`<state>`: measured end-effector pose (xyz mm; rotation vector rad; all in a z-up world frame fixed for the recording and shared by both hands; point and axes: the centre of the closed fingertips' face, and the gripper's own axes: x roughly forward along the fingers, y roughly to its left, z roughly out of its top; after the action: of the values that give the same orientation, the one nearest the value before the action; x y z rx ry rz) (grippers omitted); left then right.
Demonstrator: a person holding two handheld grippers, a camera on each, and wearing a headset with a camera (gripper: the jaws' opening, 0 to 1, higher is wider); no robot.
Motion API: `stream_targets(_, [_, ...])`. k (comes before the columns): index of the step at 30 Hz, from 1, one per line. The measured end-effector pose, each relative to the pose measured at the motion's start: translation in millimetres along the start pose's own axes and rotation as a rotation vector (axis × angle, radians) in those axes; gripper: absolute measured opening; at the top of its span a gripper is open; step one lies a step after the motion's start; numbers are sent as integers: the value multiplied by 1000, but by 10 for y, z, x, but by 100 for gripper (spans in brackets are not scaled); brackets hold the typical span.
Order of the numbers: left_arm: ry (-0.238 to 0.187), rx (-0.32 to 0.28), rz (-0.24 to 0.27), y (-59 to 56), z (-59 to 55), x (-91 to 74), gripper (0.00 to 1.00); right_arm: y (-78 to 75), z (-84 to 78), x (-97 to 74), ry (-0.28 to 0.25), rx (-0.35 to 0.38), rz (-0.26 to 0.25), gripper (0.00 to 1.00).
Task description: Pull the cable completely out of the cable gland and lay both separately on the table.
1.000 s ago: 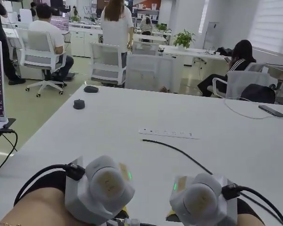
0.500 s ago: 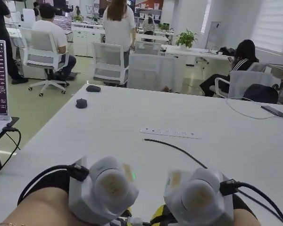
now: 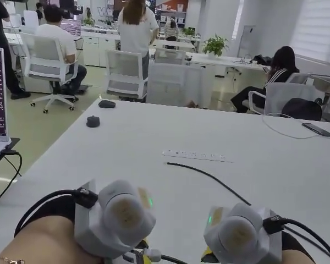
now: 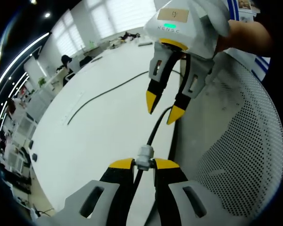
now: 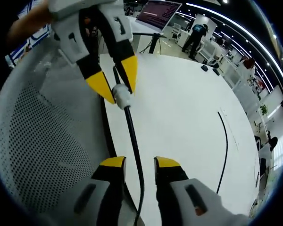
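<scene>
The left gripper (image 4: 144, 164) pinches the white cable gland (image 4: 145, 156); the right gripper (image 5: 140, 162) holds its jaws spread around the black cable (image 5: 132, 136). The cable looks limp and likely slippery, so it should be gripped close beside the gland.

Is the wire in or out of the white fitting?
In. The wire comes out both ends of the white fitting in the left gripper.

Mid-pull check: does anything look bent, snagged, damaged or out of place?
Nothing looks damaged or askew. The cable runs through the cable gland, which the left gripper pinches; the right gripper straddles the cable, open.
</scene>
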<state>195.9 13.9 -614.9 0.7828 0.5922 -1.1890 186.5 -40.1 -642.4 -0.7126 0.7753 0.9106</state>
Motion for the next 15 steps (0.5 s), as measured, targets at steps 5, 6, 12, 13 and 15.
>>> stream_targets(5, [0,12,-2,-19,16,-2,16,109,409,22,-107,-58,29,23])
stream_targets(6, [-3,13,-3,-23,25,-7,16,116,457,29,-112,-74,26,22])
stream_targets(12, [-7,12,-2,-20,30,-24,16,104,487,37,-113,-116,33,7])
stream_targets(13, [-9,9,-1,-12,32,-33,16,102,477,37,-114,-112,35,6])
stream_targets(15, [-11,6,3,7,28,-40,16,100,445,33,-114,-112,42,4])
